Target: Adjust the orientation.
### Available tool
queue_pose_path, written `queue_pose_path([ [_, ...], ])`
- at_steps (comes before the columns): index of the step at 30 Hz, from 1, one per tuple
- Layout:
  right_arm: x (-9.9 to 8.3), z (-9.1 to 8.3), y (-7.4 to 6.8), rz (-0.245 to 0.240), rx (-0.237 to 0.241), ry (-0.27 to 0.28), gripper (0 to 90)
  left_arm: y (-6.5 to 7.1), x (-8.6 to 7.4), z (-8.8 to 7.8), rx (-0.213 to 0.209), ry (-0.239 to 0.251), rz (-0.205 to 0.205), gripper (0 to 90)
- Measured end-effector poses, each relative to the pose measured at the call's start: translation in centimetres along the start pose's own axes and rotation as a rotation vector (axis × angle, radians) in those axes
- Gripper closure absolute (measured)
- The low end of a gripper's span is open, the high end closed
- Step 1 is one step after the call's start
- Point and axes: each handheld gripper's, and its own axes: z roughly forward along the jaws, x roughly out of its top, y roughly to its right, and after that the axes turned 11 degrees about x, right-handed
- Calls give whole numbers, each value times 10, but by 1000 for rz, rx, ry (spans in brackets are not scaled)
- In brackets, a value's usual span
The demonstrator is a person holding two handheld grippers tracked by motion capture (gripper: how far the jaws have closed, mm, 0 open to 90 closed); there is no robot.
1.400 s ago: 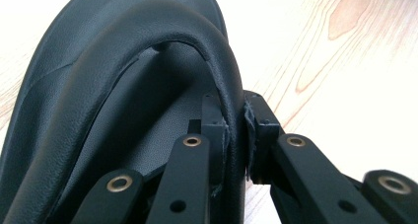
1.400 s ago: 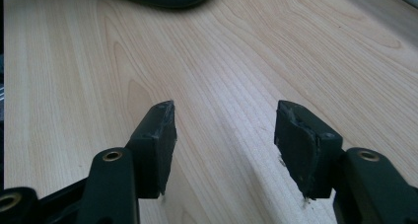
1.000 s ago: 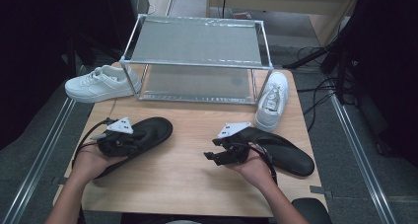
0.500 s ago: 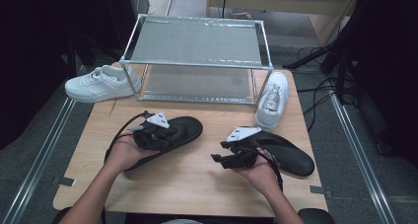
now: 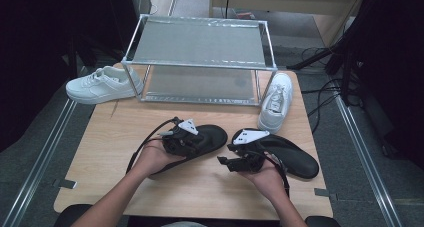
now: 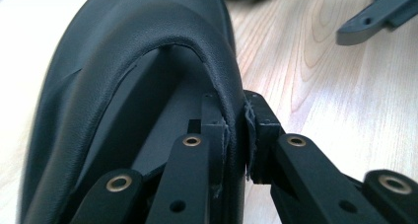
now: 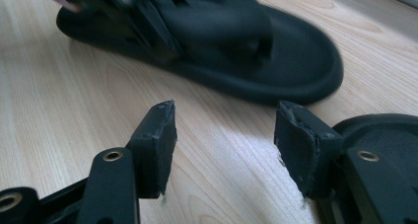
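Dark surroundings close in around a light wooden table (image 5: 115, 152), and at its far edge stands a metal rack (image 5: 197, 62) with two mesh shelves. One white sneaker (image 5: 100, 84) lies at the far left corner of the table, partly over the edge, just beside the rack. Another white sneaker (image 5: 276, 101) lies on the right side of the rack, its toe pointing to the near side.

On the near half of the table there are two black sandals, close to each other but apart. The left sandal (image 5: 202, 143) lies near the middle of the table. The left gripper (image 5: 181, 141) holds it: in the left gripper view, its two jaws are closed on the edge of the sandal's leather strap (image 6: 148, 71), with one pad on each side of the edge. The left hand (image 5: 152, 159) sits behind the gripper, at the heel end of this sandal.

The right sandal (image 5: 292, 157) lies to the right, with its toe pointing right and a little near. The right gripper (image 5: 239, 163) is at its left end and points to the left, toward the left sandal. Its jaws stand apart with bare table wood between them, and they grip nothing. In the right gripper view the left sandal (image 7: 276, 51) lies beyond the jaws.
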Motion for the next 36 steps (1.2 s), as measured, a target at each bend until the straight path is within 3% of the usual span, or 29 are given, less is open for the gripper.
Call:
queue_pose_path([
  [4,0,2,-1,0,5,-2,425,0,-2,8,-12,-1,1,817],
  [8,0,6,-1,8,10,-8,425,-4,-5,9,-48,15,-28,799],
  [13,0,8,-1,6,13,-5,425,-5,-5,7,-26,-8,-23,718],
  [19,1,9,-1,3,12,-1,426,-12,-8,-10,-44,8,-57,551],
  [24,1,9,-2,3,13,2,430,-18,-16,-30,-17,18,-56,503],
  [30,3,14,-5,1,17,5,440,-31,-33,-54,-4,55,-78,555],
  [32,4,17,-6,-2,22,6,444,-35,-37,-57,-2,56,-90,640],
  [33,4,17,-6,-2,22,6,444,-39,-41,-60,-1,55,-95,640],
  [35,6,23,-9,-18,33,1,467,-46,-51,-67,21,67,-112,778],
  [36,6,23,-9,-18,33,1,467,-46,-51,-67,21,67,-112,796],
])
